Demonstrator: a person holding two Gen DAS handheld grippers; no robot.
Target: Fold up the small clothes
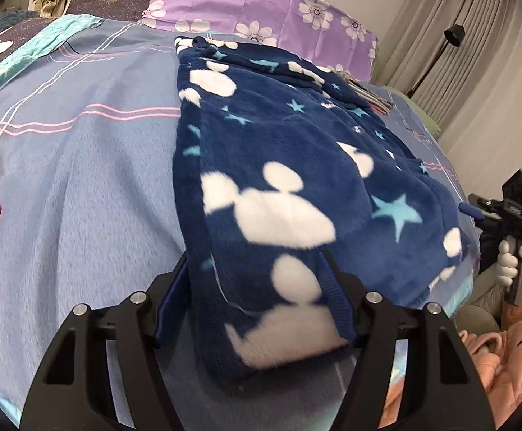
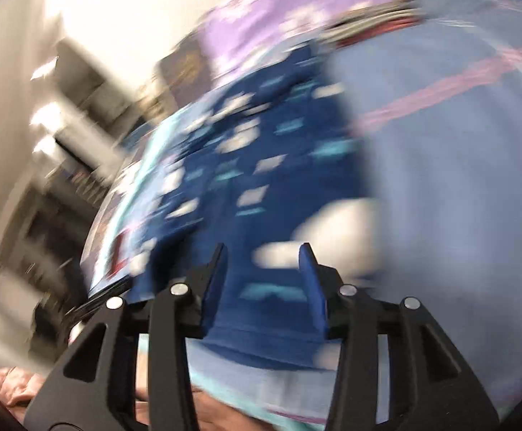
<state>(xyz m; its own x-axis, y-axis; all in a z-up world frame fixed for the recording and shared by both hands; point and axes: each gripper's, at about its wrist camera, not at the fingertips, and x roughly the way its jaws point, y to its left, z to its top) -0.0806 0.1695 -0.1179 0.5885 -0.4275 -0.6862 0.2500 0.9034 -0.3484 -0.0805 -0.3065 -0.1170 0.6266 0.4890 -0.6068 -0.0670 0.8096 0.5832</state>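
Observation:
A navy fleece garment with white mouse-head shapes and pale blue stars lies lengthwise on the blue bedsheet. My left gripper is shut on its near end, and the thick fold fills the gap between both pads. That end looks slightly raised, with a shadow beneath it. At the garment's right edge a gloved hand holds my right gripper. The right wrist view is badly blurred. In it my right gripper stands open over the garment, with nothing pinched between its fingers.
A purple floral pillow lies at the head of the bed. A striped folded cloth sits just behind the garment. Pink clothing is at the lower right. Grey curtains and a floor lamp stand at the right.

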